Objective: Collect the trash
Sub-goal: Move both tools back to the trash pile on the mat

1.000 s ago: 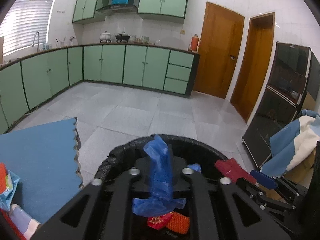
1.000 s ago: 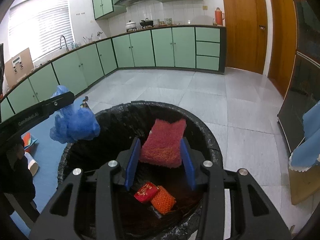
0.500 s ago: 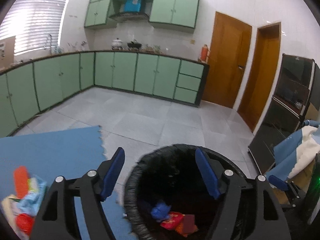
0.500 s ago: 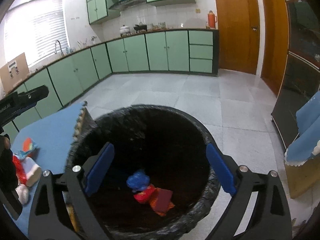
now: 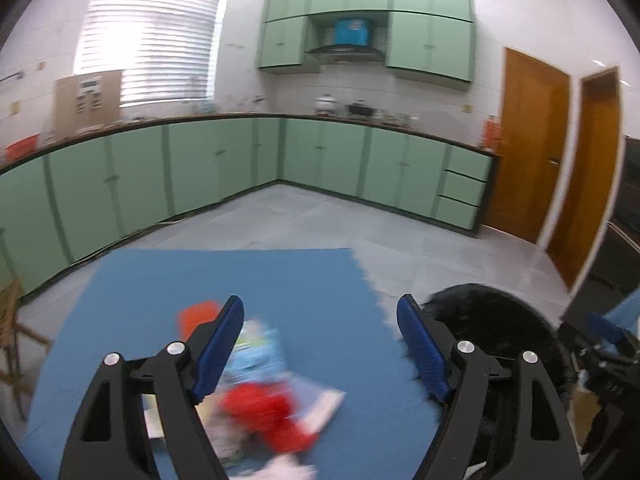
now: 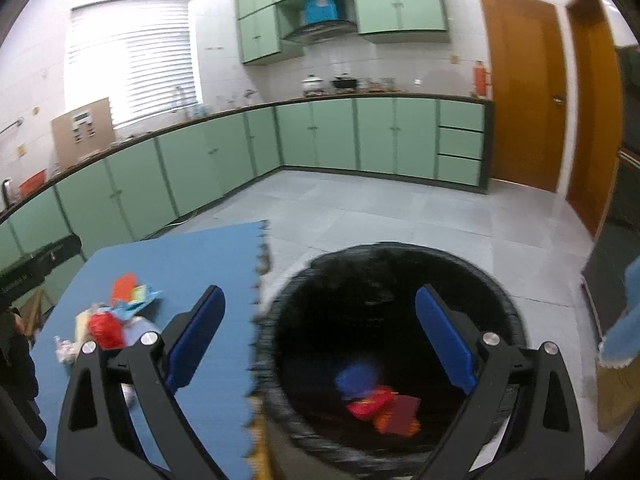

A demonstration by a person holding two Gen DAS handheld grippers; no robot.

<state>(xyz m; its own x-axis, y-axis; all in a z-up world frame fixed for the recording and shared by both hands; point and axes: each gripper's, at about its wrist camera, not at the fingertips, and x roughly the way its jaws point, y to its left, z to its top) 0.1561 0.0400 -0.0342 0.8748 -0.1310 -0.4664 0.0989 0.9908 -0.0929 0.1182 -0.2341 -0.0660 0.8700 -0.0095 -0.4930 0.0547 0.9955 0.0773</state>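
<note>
My left gripper (image 5: 320, 344) is open and empty above a blurred pile of trash (image 5: 264, 396) on the blue foam mat (image 5: 200, 280): red, orange, light blue and white pieces. My right gripper (image 6: 320, 352) is open and empty over the near left rim of the black-lined trash bin (image 6: 400, 256). Inside the bin lie a blue bag (image 6: 354, 378), a red packet (image 6: 370, 404) and a dark red sponge (image 6: 404, 420). The trash pile also shows in the right wrist view (image 6: 108, 320), left of the bin. The bin also shows in the left wrist view (image 5: 488, 316), right of the mat.
Green cabinets (image 5: 224, 168) run along the far walls of a grey tiled floor (image 6: 380, 204). Two wooden doors (image 5: 528, 144) stand at the right. A wooden chair frame (image 5: 12, 328) is at the mat's left. A blue and white cloth (image 6: 624, 320) hangs at far right.
Both grippers opened and dropped the blue bag and the red sponge into the bin. The left gripper then swung left from the bin to over the trash pile; the right shifted slightly left.
</note>
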